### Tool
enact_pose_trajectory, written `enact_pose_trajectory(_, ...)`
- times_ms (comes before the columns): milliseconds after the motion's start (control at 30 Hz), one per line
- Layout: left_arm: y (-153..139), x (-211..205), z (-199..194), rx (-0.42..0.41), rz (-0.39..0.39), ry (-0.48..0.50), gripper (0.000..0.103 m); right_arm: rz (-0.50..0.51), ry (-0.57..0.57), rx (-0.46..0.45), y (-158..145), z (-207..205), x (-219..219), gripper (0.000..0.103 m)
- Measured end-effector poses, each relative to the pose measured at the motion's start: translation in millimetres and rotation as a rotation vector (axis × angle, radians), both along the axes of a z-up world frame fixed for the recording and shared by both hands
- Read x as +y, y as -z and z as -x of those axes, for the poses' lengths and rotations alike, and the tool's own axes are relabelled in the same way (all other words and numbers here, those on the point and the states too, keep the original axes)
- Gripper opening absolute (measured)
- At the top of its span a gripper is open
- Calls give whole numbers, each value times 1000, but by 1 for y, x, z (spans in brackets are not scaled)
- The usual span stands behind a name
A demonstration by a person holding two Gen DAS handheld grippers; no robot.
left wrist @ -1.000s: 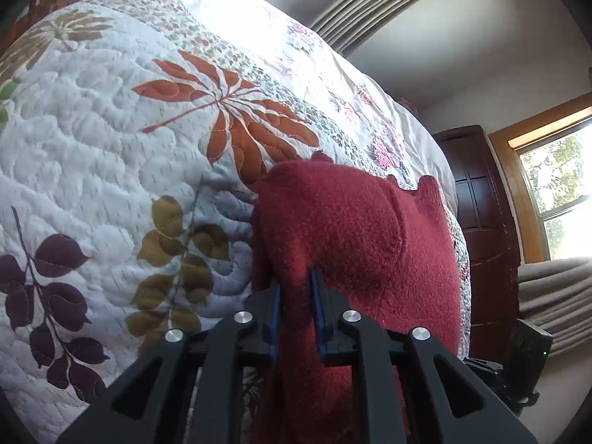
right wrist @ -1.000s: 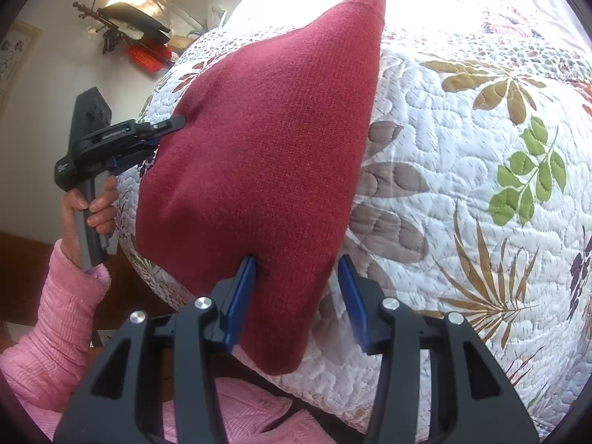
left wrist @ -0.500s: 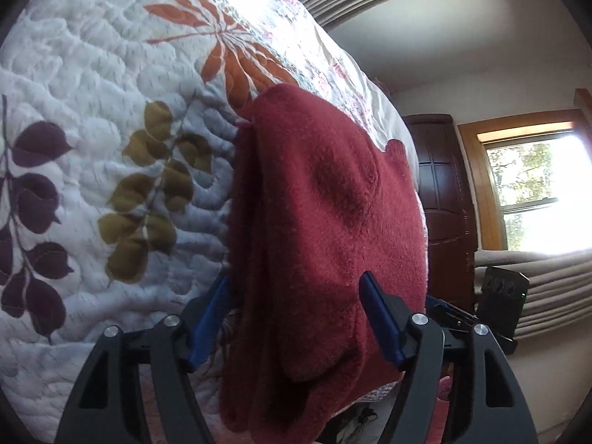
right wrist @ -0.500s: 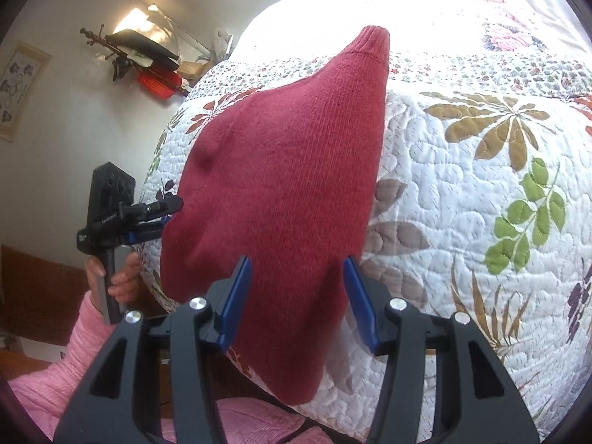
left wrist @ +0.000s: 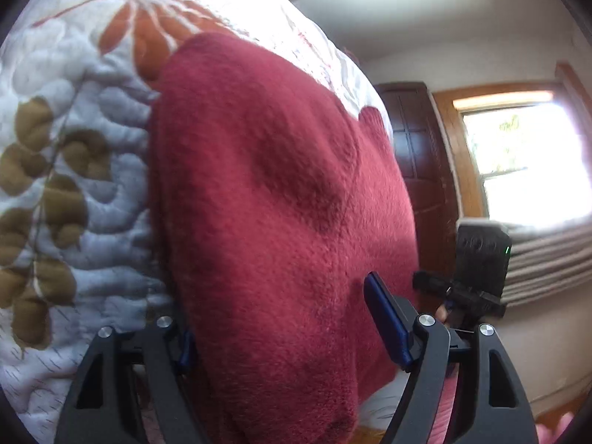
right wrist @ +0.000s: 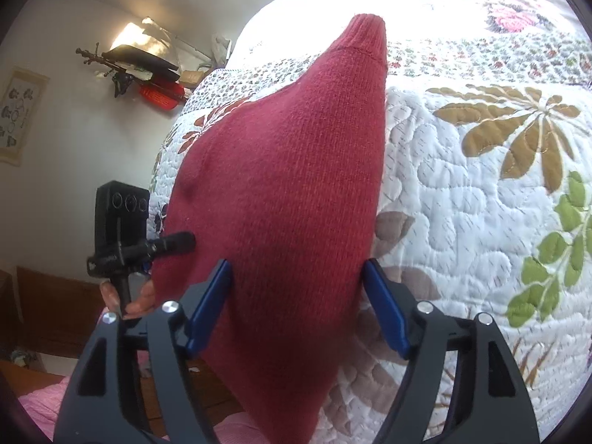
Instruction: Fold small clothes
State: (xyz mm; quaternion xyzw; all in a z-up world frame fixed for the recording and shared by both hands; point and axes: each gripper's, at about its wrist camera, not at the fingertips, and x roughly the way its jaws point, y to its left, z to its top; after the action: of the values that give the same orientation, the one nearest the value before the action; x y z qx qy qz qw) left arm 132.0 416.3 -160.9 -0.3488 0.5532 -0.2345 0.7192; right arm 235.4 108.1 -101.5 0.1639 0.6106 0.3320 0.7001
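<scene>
Red knit garment [right wrist: 288,192]: lies on quilt [right wrist: 481,199], folded, cuff end far from right gripper, near end hanging over bed edge.
Right gripper [right wrist: 296,307]: jaws wide apart, garment btwn the blue pads [right wrist: 384,307], not clamped.
Left gripper [left wrist: 285,333]: jaws apart, straddling garment's near edge; left pad partly hidden behind fabric.
Quilt: white w/ leaf print, under garment, both sides of each gripper.
Window [left wrist: 525,162]: right of left gripper, bright.

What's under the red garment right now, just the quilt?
The red garment lies on the floral quilt, which shows all around it. Its near end hangs over the bed edge. Anything beneath the fabric itself is covered, so I cannot tell.
</scene>
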Motion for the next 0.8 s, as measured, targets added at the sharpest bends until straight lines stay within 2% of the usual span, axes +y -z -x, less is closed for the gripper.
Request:
enact_pose_trajectory(100,8,-1,-2,6,16,7,77,-32,-4,39,13,-8,5,78)
enact_pose_trajectory(167,9,-1,-3,14,40,-12,73,-49,-7,48,17,-11,9,76)
enact_pose_trajectory(200,9,-2,-3,14,44,-16,63,-50,-9,44,17,-11,10,72)
enact_pose_trajectory(233,8,-5,-2,8,39,-7,54,-54,-9,42,16,-11,10,62)
enact_pose_trajectory(333,4,-10,2,-16,47,-5,42,-78,-19,23,9,-7,5,49)
enact_pose_trajectory(400,2,-11,6,-24,74,-21,40,-87,-27,0,1,-2,1,47)
enact_pose_trajectory(533,-16,-27,10,-62,63,-7,40,-98,-36,-59,-23,6,-16,46)
enact_pose_trajectory(700,-43,-65,4,-107,94,37,40,-107,-11,-122,-54,14,-70,46)
enact_pose_trajectory(800,-55,-98,-4,-139,93,75,40,-92,24,-144,-61,16,-108,47)
